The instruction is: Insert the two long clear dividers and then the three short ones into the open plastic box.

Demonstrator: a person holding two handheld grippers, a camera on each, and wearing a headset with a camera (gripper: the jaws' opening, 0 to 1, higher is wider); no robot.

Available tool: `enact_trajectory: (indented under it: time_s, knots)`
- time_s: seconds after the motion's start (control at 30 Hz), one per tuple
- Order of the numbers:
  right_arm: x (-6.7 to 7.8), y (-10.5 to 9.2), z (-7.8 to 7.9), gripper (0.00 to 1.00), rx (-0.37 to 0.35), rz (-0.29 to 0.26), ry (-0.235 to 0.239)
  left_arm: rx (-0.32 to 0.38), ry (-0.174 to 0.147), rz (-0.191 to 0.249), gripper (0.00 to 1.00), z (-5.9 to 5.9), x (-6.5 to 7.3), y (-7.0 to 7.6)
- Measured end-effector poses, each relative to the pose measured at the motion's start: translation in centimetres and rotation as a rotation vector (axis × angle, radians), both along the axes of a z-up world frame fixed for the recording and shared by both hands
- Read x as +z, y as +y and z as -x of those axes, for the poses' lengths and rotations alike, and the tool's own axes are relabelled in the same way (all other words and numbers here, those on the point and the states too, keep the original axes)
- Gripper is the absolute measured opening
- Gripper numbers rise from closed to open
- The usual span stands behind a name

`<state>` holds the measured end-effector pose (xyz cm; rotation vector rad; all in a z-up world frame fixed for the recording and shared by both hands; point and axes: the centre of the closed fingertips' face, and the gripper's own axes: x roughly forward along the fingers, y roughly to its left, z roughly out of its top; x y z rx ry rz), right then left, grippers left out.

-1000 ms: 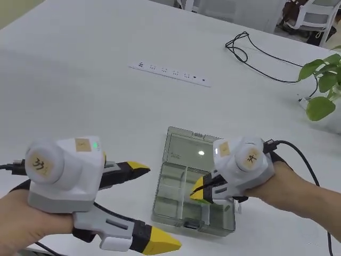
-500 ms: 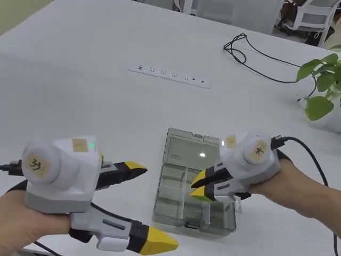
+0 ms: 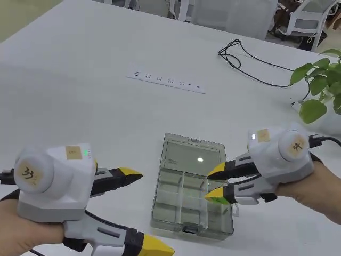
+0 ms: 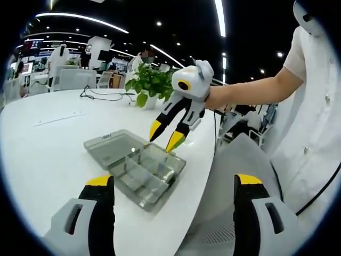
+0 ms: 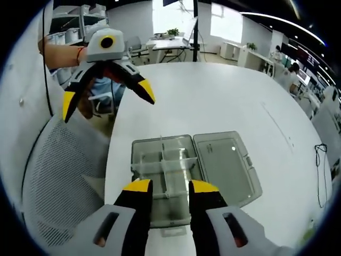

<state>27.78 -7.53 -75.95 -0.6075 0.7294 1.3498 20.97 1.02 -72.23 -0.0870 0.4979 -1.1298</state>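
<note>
White workbench (image 3: 80, 80): clear grey plastic box (image 3: 159, 192) sits lid-open near the front edge, with clear dividers (image 3: 184, 188) upright in its tray. Right gripper (image 3: 217, 184) hovers over the box's right side, jaws narrowly parted, nothing between them. Left gripper (image 3: 143, 210) is just left of the box, spread wide, empty.

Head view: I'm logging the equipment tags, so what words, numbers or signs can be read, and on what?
"33": handwritten on the round sticker at the back of the left claw.
Handwritten mark on the round sticker at the back of the right claw: not legible.
Printed marks on the power strip: too small to read.
</note>
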Motion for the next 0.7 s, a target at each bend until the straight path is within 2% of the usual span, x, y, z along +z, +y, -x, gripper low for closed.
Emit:
enact_trajectory:
  time_s: [0.3, 0.57, 0.7]
  knots:
    - [0.1, -4.0, 0.3, 0.35, -0.058, 0.02, 0.006, 0.001, 0.001, -0.004, 0.95, 0.2, 0.0, 0.2]
    - [-1.0, -8.9, 0.6, 0.41, -0.093, 0.084, 0.021, 0.003, 0.0, -0.003, 0.95, 0.3, 0.1, 0.4]
    - [-1.8, -11.8, 0.8, 0.43, -0.107, 0.138, 0.032, 0.004, 0.002, -0.001, 0.95, 0.3, 0.1, 0.3]
